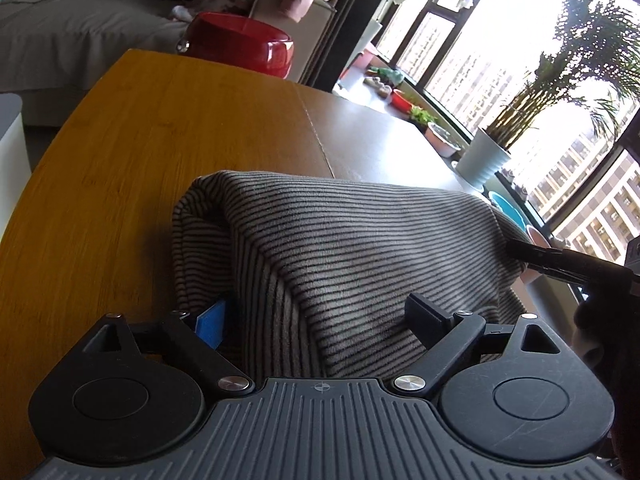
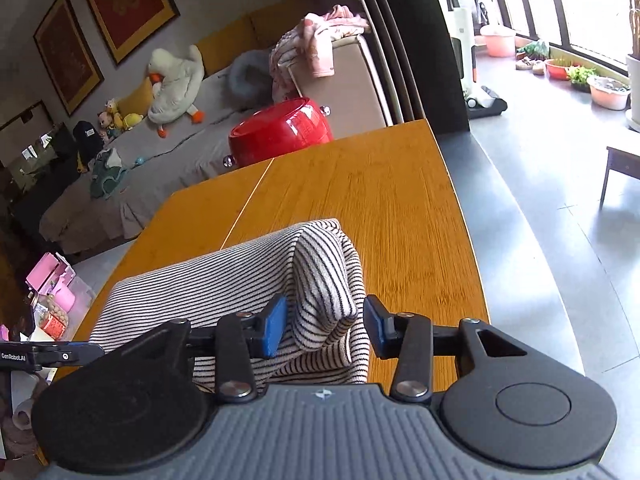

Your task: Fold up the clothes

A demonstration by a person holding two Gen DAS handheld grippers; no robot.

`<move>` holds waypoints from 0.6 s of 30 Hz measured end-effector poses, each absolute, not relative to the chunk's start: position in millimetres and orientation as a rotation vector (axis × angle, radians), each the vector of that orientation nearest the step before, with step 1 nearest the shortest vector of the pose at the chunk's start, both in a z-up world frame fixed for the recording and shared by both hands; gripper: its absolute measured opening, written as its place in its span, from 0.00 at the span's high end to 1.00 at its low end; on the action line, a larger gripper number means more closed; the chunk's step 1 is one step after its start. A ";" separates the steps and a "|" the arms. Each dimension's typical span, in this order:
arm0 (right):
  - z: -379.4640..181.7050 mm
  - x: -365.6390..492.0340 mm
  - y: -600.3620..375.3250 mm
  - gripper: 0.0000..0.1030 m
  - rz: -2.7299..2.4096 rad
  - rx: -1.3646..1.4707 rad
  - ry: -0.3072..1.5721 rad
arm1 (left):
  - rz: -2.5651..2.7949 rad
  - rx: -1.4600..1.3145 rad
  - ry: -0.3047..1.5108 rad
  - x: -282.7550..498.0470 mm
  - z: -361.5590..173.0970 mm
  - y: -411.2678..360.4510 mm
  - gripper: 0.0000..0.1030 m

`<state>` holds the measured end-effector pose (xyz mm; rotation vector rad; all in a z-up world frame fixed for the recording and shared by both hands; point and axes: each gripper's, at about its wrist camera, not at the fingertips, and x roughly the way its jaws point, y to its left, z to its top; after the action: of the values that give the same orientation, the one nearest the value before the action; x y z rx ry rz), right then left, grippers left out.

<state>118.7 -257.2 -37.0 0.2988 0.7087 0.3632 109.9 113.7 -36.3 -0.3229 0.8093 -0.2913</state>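
Note:
A grey and black striped garment (image 1: 340,248) lies folded in a thick bundle on the wooden table (image 1: 120,168). My left gripper (image 1: 316,320) is open, its jaws wide apart on either side of the near edge of the garment. In the right wrist view the same striped garment (image 2: 240,272) lies on the table (image 2: 380,208), and my right gripper (image 2: 325,328) is open with a rolled end of the cloth between its blue pads (image 2: 274,328), not pinched. The right gripper's finger shows at the right edge of the left wrist view (image 1: 560,262).
A red round stool (image 2: 284,128) stands beyond the table's far edge, before a grey sofa (image 2: 168,148) with plush toys. The table's right edge (image 2: 460,208) drops to a tiled floor. Potted plants (image 1: 492,152) line the window.

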 end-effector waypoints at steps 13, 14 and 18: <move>-25.5 130.9 -238.7 0.79 0.501 0.450 0.682 | -0.225 -0.275 0.739 109.6 -1.7 137.3 0.71; -30.2 129.9 -241.6 0.78 0.477 0.431 0.698 | -0.224 -0.255 0.760 107.7 -6.0 137.2 0.68; -55.6 123.6 -257.9 0.46 0.359 0.344 0.771 | -0.214 -0.161 0.759 91.8 -9.1 139.1 0.52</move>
<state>123.6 -257.9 -55.6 0.3440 0.7708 0.3585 91.8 139.1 -9.1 -0.1611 0.7585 -0.2137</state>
